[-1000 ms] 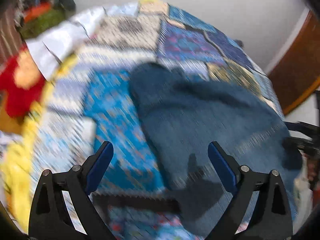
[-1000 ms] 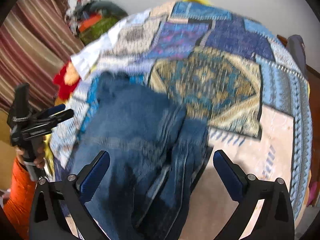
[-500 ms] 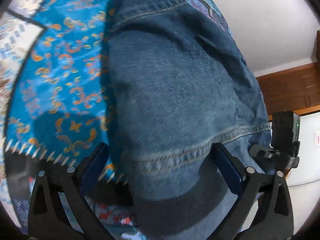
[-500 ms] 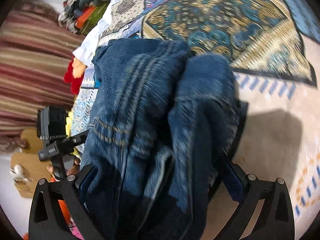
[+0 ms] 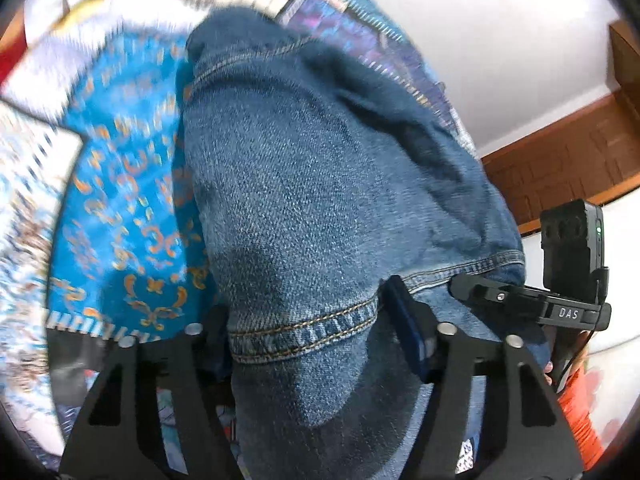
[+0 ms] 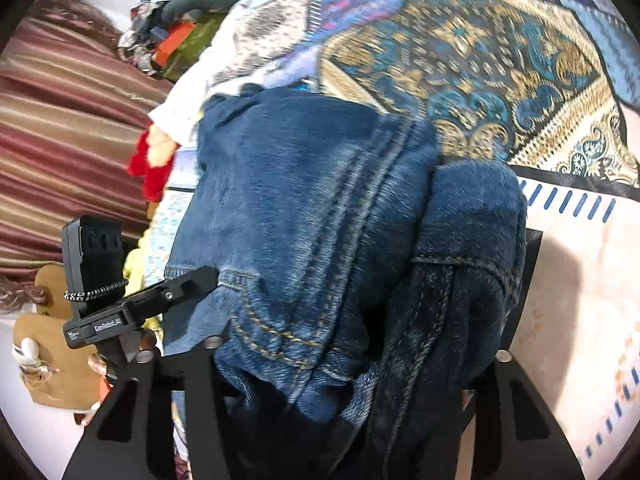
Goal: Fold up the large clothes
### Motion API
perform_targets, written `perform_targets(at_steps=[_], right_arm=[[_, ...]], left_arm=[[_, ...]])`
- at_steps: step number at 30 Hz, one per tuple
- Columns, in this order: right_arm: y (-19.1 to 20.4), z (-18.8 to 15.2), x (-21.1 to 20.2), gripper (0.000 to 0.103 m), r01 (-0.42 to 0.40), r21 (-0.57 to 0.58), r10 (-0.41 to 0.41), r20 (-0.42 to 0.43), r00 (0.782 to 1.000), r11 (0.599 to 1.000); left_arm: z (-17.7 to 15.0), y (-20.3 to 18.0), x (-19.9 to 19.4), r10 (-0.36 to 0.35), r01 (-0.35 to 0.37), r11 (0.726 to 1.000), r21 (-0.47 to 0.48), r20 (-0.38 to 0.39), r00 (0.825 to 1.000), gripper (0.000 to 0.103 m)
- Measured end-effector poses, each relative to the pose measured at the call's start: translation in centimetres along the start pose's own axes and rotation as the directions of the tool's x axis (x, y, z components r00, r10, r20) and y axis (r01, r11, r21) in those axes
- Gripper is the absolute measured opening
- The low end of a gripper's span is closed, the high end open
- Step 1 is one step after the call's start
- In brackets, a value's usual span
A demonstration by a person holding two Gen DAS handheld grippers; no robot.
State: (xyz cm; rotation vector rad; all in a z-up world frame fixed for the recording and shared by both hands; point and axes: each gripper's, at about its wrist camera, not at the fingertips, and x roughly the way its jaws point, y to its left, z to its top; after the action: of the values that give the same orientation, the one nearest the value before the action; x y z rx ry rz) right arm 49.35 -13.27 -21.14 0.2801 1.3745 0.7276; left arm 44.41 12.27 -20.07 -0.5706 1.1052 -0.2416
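A pair of blue jeans (image 5: 320, 200) lies bunched on a bed covered with a patchwork bedspread (image 5: 120, 184) of blue, gold and white panels. The left tool (image 5: 308, 332) is closing on a stitched hem of the jeans; the denim fills the gap between its pads, the right pad against the cloth and the left one hidden behind it. The right tool (image 6: 360, 364) is also closing, with thick folds of the jeans (image 6: 304, 216) packed between its fingers, whose pads are covered by fabric. A striped curtain (image 6: 60, 128) hangs beside the bed.
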Motion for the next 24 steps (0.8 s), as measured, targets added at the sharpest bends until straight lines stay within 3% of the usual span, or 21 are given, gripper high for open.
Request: perform_targets(at_steps=[7, 14, 18, 24], right_arm=[[5.5, -0.4, -4.2, 0.045, -0.037, -0.053, 0.042, 0.090, 0.995, 0.998], [12.5, -0.2, -6.3, 0.045, -0.074, -0.133, 0.096, 0.162, 0.982, 0.988], [15.1, -0.6, -4.8, 0.045, -0.098, -0.153, 0.122, 0.162, 0.979, 0.983], [16.1, -0.7, 2.8, 0.045, -0.096, -0.123, 0.103, 0.050, 0.993, 0.988]], left_arm=[[0.7, -3.4, -8.4, 0.027, -0.042, 0.994, 0.100, 0.146, 0.989, 0.059], [1.5, -1.8, -16.6, 0.049, -0.088, 0.987, 0.135, 0.270, 0.962, 0.059], [0.8, 0.4, -19.1, 0.088, -0.130, 0.984, 0.119, 0.302, 0.949, 0.059], [-1.3, 6.7, -16.3, 0.197, -0.219, 0.973, 0.067, 0.240, 0.950, 0.059]])
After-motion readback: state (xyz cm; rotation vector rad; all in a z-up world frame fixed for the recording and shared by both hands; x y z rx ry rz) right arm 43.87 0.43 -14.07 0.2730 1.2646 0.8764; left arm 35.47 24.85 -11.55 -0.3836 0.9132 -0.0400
